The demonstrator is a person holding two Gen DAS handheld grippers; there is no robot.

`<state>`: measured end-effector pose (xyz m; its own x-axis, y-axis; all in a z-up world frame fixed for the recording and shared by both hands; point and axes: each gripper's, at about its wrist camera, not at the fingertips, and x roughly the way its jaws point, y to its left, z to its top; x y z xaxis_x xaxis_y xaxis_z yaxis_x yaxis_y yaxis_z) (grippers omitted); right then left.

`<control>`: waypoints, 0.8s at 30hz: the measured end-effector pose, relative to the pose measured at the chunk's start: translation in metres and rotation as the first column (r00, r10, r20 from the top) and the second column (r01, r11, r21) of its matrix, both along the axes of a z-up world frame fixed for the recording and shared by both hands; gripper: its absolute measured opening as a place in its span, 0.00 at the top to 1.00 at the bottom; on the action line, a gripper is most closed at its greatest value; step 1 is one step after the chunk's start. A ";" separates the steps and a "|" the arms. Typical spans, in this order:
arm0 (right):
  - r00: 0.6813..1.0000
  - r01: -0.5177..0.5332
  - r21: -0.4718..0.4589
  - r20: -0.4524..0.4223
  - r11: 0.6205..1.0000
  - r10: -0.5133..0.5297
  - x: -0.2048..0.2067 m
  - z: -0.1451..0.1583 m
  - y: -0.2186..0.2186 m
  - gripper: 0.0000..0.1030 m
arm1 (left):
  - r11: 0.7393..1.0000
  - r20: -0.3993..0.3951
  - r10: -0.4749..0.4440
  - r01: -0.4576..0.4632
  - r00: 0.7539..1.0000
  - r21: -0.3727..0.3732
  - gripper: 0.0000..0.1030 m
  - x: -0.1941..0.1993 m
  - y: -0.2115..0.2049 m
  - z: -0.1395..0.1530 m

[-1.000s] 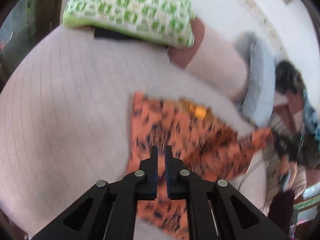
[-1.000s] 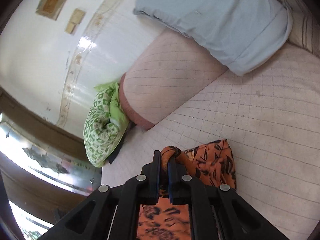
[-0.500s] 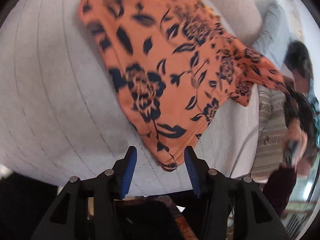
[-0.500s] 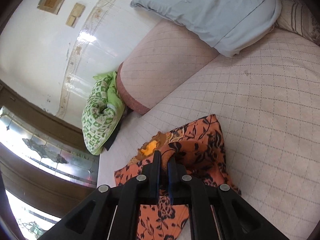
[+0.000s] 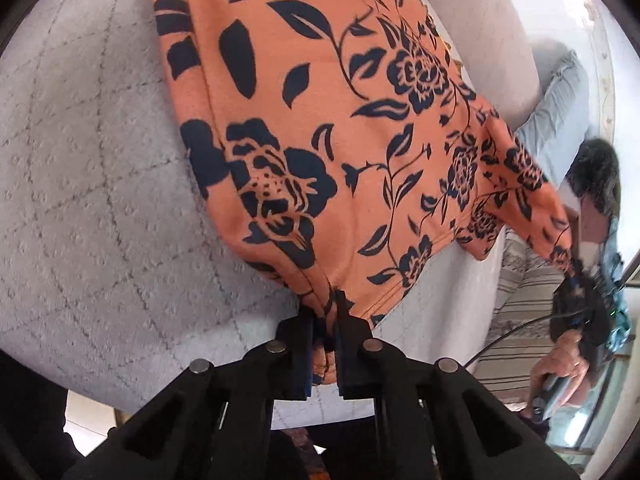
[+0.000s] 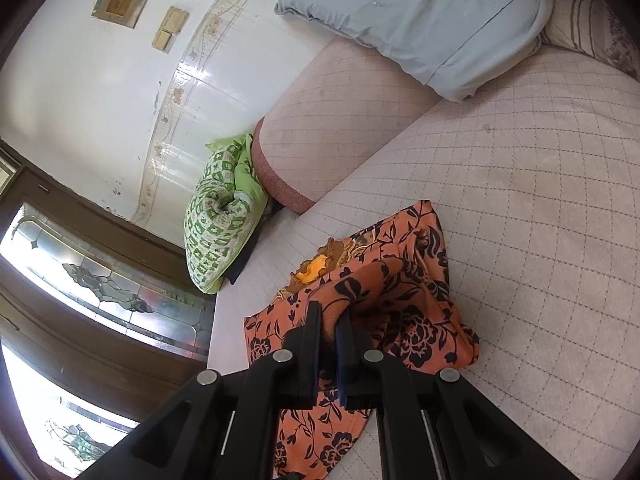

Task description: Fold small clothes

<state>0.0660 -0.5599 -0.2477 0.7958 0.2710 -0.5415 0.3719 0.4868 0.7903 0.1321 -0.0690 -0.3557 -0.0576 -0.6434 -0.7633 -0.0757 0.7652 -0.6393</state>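
Observation:
An orange garment with a dark floral print (image 5: 320,120) lies spread on the quilted bed. My left gripper (image 5: 324,308) is shut on the garment's near hem corner, and the cloth bunches between its fingers. In the right wrist view my right gripper (image 6: 329,312) is shut on a raised fold of the same garment (image 6: 400,304), which drapes over and hides the layer beneath. At the far right of the left wrist view a stretch of the cloth runs out to the right gripper (image 5: 570,270), held by a hand (image 5: 560,364).
The pale quilted bed cover (image 6: 540,200) spreads to the right. A pinkish bolster (image 6: 332,120), a green patterned pillow (image 6: 224,216) and a light blue pillow (image 6: 420,12) lie along the wall. The bed's edge (image 5: 360,404) runs just below my left gripper.
My left gripper dropped to the garment's near hem corner, opened around it, then shut on it. My right gripper stayed shut and drew its fold across, so more of the garment lies spread out.

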 end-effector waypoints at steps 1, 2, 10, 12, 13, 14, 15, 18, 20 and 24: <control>1.000 0.001 0.002 0.004 1.000 -0.001 -0.001 0.000 -0.001 0.94 | 1.000 0.029 -0.009 0.009 1.000 -0.006 0.94 0.003 0.000 0.005; 1.000 -0.002 -0.002 0.007 1.000 0.002 0.000 0.002 -0.002 0.94 | 1.000 0.050 -0.015 0.016 0.999 -0.013 0.94 0.007 0.001 0.011; 0.998 0.024 -0.048 0.064 0.999 -0.021 0.033 0.031 -0.025 0.94 | 0.991 0.265 0.034 0.002 0.964 -0.134 0.94 0.111 0.014 0.103; 0.998 0.035 -0.057 0.063 0.998 -0.032 0.056 0.031 -0.033 0.94 | 0.992 0.321 0.060 -0.020 0.945 -0.128 0.94 0.153 0.011 0.122; 0.997 0.041 -0.061 0.060 0.997 -0.037 0.069 0.030 -0.036 0.94 | 0.992 0.349 0.075 -0.035 0.934 -0.120 0.94 0.176 0.009 0.131; 0.997 0.050 -0.065 0.055 0.997 -0.047 0.083 0.026 -0.040 0.94 | 0.992 0.366 0.089 -0.048 0.926 -0.119 0.94 0.201 0.006 0.139; 0.997 0.063 -0.064 0.050 0.996 -0.060 0.097 0.022 -0.044 0.94 | 0.991 0.370 0.102 -0.061 0.923 -0.121 0.94 0.223 0.004 0.143; 0.993 0.121 -0.046 0.021 0.992 -0.120 0.133 -0.001 -0.060 0.94 | 0.989 0.383 0.126 -0.088 0.915 -0.115 0.94 0.284 -0.010 0.147; 0.986 0.167 -0.038 -0.022 0.985 -0.168 0.155 -0.024 -0.072 0.94 | 0.990 0.381 0.136 -0.111 0.914 -0.087 0.93 0.326 -0.021 0.138; 0.973 0.215 0.054 -0.096 0.975 -0.209 0.179 -0.082 -0.092 0.90 | 0.982 0.250 0.180 -0.190 0.951 0.017 0.93 0.380 -0.025 0.071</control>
